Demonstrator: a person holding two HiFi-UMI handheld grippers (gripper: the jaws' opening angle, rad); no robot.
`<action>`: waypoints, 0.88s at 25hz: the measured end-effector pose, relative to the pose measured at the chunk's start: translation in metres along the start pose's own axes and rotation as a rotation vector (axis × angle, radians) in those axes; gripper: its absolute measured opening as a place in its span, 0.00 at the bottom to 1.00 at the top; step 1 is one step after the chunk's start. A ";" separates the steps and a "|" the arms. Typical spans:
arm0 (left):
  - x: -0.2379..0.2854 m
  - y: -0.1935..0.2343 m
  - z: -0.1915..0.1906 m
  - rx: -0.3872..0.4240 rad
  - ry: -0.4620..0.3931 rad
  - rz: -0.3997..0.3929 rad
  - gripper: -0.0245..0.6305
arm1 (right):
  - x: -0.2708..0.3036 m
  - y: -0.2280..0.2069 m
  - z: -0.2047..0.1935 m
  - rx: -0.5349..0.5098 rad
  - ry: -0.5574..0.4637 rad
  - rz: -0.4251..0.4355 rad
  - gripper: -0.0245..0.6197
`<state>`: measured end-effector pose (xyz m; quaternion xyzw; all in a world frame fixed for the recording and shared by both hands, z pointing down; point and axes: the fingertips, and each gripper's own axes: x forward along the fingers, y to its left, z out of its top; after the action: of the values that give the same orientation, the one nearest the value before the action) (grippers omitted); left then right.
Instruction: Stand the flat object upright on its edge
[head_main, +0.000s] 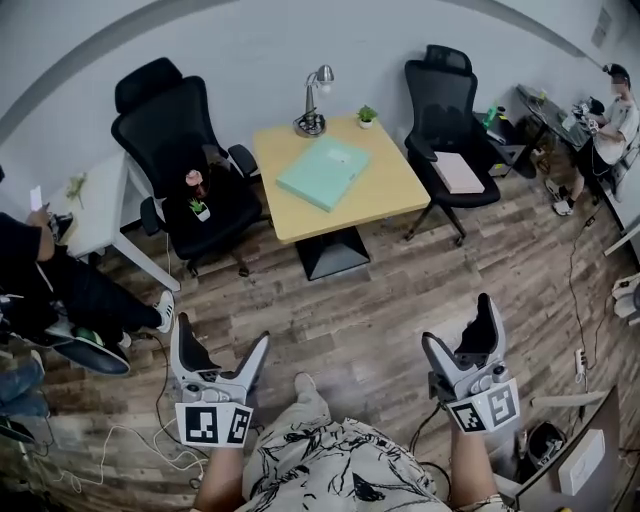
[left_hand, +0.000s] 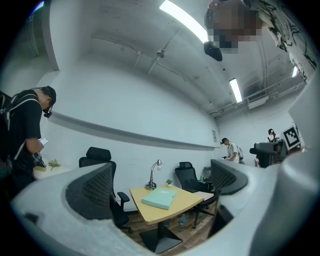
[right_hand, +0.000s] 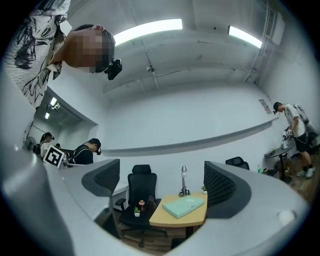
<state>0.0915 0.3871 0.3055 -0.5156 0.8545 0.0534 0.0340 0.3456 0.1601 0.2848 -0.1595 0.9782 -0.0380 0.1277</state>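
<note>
Pale green flat rectangular folder (head_main: 323, 172) lies flat on light wooden table (head_main: 390, 192), 12 o'clock. Left gripper (head_main: 220, 338) 7 o'clock, right gripper (head_main: 458, 325) 5 o'clock: both wide, empty.

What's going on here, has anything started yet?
Not yet. A person stands back from the yellow table with the left gripper and right gripper held low over the floor, both open and empty. The pale green folder lies flat on the table, untouched, near a desk lamp and a small plant.
</note>
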 end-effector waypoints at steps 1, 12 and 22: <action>0.007 0.006 0.002 0.001 -0.005 0.001 0.96 | 0.009 0.000 -0.001 -0.002 0.003 0.002 0.85; 0.065 0.065 0.001 0.010 -0.008 -0.052 0.95 | 0.087 0.012 -0.014 -0.039 0.000 -0.018 0.85; 0.092 0.095 -0.013 0.000 0.017 -0.089 0.95 | 0.115 0.018 -0.031 -0.038 0.038 -0.044 0.85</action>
<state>-0.0349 0.3488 0.3134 -0.5537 0.8308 0.0472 0.0291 0.2269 0.1412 0.2856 -0.1824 0.9773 -0.0253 0.1051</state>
